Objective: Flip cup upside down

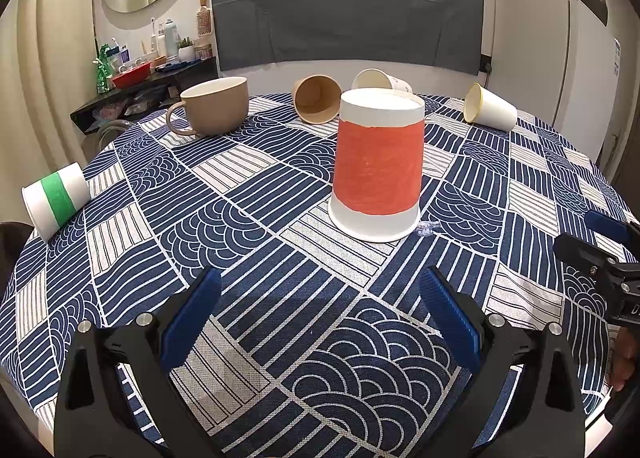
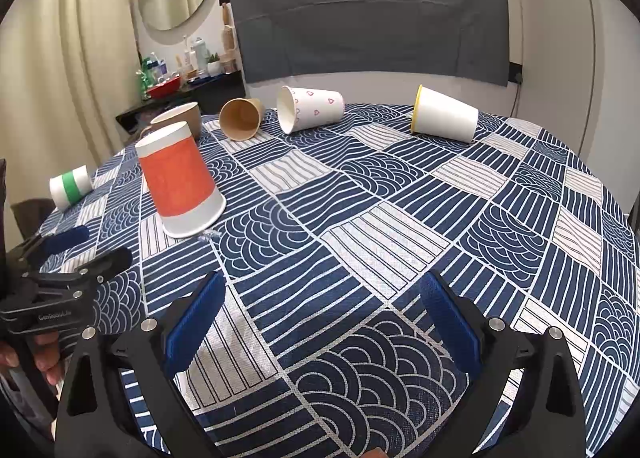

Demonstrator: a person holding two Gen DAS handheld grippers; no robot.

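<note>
A white paper cup with an orange band (image 1: 378, 166) stands upside down, rim on the blue patterned tablecloth (image 1: 248, 226), straight ahead of my left gripper (image 1: 320, 298). The left gripper is open and empty, a short way back from the cup. The same cup shows at the left in the right wrist view (image 2: 180, 182). My right gripper (image 2: 322, 298) is open and empty over the cloth, to the right of the cup. The left gripper also shows in the right wrist view (image 2: 76, 254), and the right gripper shows at the edge of the left wrist view (image 1: 600, 242).
Other cups lie on their sides: green-banded (image 1: 56, 198) at the left edge, brown (image 1: 318, 98), heart-printed (image 2: 310, 106) and yellow-rimmed (image 2: 444, 114) at the back. A tan mug (image 1: 216, 104) stands upright at back left. The round table's edge curves close on both sides.
</note>
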